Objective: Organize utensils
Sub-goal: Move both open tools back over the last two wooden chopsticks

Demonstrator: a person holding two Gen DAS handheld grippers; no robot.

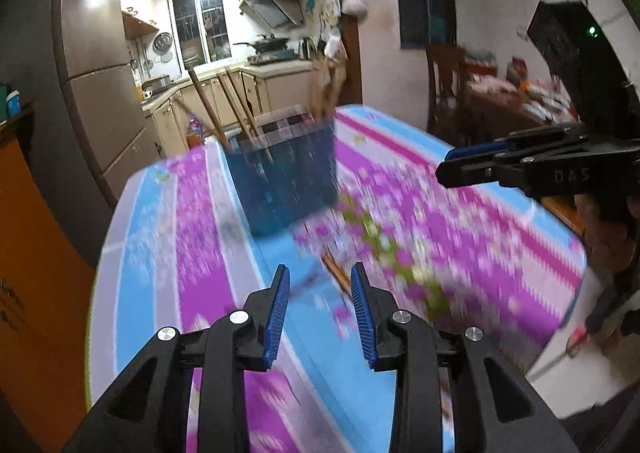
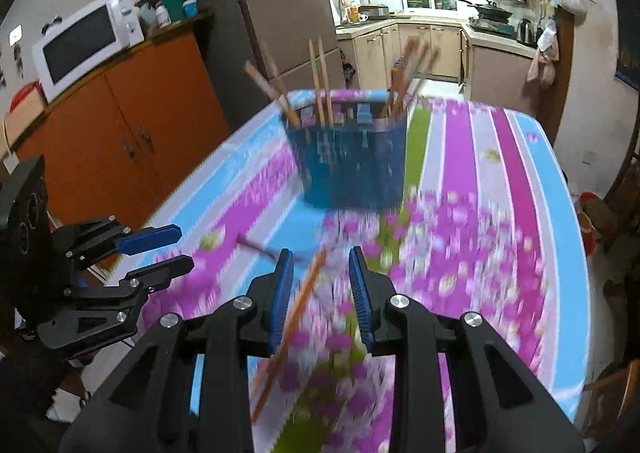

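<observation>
Black-framed left tool (image 1: 320, 273) and right tool (image 2: 320, 257), ribbed blue pads, silver screws

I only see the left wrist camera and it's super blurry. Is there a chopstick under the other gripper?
Observer: Yes. The right wrist view shows a brown chopstick lying on the tablecloth, running between the right gripper's fingers, which stand apart.
Operator: Is it squeezing it?
Observer: No, the fingers are open. The stick passes close to one, but blur hides whether they touch.
Operator: Where are the sticks in the blue basket?
Observer: In the blue basket some lean at one end, two stand near the middle, and a bunch leans at the other end.
Operator: What's on the orange cabinet?
Observer: A white microwave sits on the orange cabinet.
</observation>
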